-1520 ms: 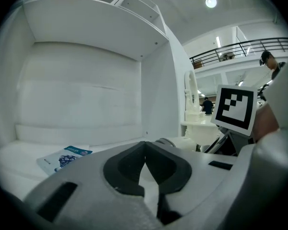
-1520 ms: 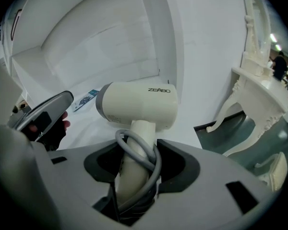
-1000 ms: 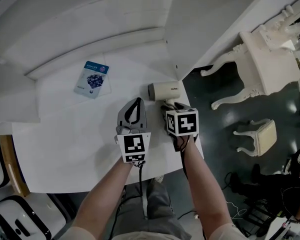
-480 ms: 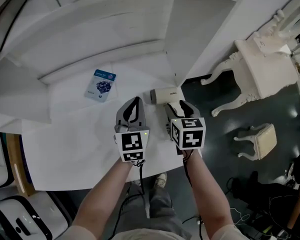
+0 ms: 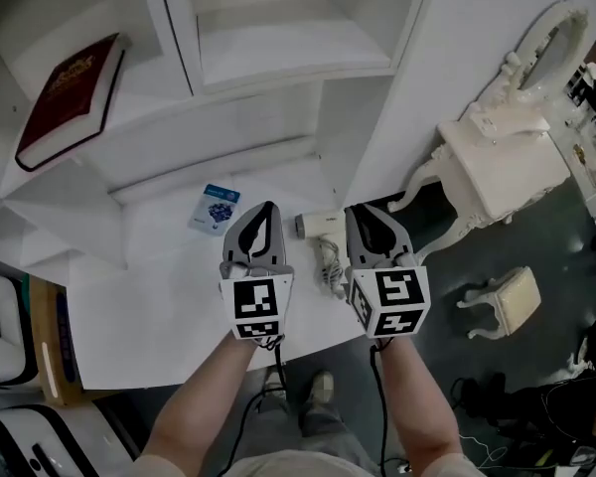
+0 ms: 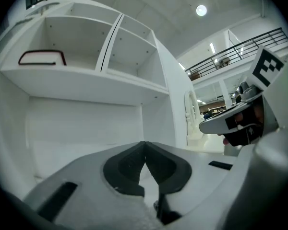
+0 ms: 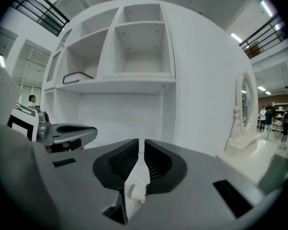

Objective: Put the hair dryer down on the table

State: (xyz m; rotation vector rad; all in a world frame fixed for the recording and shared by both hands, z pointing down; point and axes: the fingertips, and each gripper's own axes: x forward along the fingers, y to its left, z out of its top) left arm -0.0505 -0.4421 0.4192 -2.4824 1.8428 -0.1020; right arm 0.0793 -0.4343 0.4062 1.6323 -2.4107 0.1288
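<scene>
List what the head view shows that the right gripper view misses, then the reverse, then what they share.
Head view only: the hair dryer lying on the table, and a blue packet. Right gripper view only: the right gripper jaws up close, which have just been closing, nearly together with nothing between, and distant people. Both: the red book on the shelf, the left gripper, the white dressing table.

The right gripper [image 7: 141, 142] (jaws just closing, almost together, nothing between them) faces white shelves [image 7: 134, 47].
</scene>
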